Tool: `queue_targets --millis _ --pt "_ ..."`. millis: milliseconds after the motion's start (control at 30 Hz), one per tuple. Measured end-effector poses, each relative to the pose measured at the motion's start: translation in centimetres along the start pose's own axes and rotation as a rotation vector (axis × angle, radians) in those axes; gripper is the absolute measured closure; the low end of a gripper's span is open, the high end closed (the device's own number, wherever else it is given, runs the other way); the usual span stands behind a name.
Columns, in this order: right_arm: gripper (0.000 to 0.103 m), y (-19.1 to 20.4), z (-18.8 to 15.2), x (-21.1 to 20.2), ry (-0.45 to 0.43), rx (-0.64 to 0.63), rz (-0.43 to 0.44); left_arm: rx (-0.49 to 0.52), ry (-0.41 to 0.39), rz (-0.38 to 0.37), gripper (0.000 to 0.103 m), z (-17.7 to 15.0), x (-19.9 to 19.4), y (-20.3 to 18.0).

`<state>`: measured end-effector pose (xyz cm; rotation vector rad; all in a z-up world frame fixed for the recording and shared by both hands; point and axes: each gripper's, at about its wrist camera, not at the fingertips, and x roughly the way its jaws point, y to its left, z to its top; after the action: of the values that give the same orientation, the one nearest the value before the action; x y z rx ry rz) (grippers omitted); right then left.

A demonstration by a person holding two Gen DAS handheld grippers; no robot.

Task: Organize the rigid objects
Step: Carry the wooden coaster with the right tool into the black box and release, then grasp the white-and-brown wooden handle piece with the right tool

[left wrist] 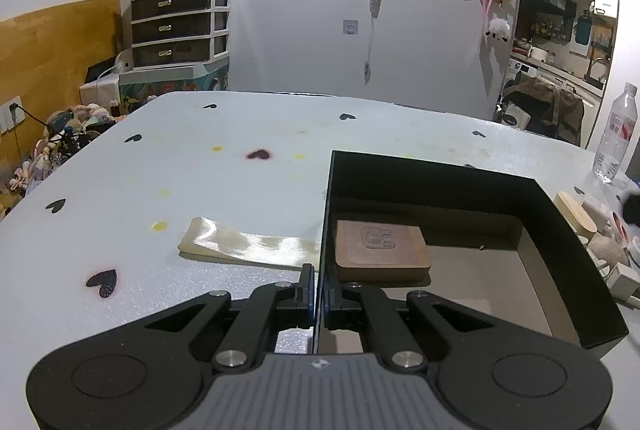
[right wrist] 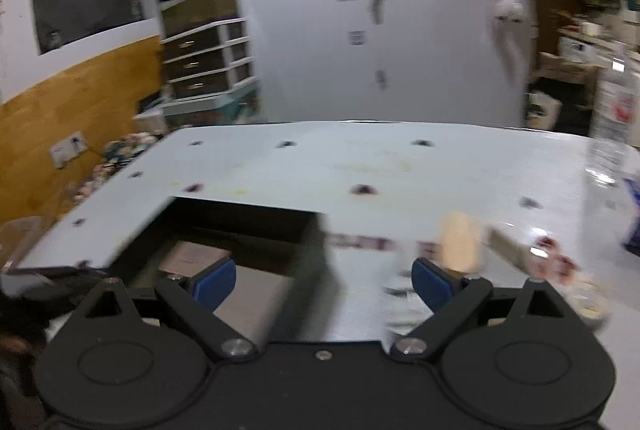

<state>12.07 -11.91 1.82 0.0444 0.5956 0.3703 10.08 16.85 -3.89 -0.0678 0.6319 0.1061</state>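
A black open box (left wrist: 560, 230) sits on the white table, and a brown leather-look case (left wrist: 380, 250) lies inside it near its left wall. My left gripper (left wrist: 319, 294) is shut on the box's left wall (left wrist: 325, 213), one finger inside and one outside. In the blurred right wrist view the box (right wrist: 240, 213) is at lower left with the brown case (right wrist: 196, 258) inside. My right gripper (right wrist: 323, 284) is open and empty above the box's right wall. A wooden-lidded jar (right wrist: 460, 246) stands just beyond its right finger.
A cream ribbon-like strip (left wrist: 248, 244) lies on the table left of the box. A wooden-lidded jar (left wrist: 576, 216), small cups and a water bottle (left wrist: 616, 133) crowd the right side. Small items (right wrist: 552, 258) lie right of the jar. The table (left wrist: 200, 169) has heart prints.
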Motion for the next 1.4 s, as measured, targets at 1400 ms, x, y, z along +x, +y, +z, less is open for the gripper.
queue_targets --millis 1400 --pt "0.011 -7.7 -5.2 3.3 0.154 0.268 -0.277 -0.020 -0.046 -0.007 0.099 -0.3 -1.2 0.1"
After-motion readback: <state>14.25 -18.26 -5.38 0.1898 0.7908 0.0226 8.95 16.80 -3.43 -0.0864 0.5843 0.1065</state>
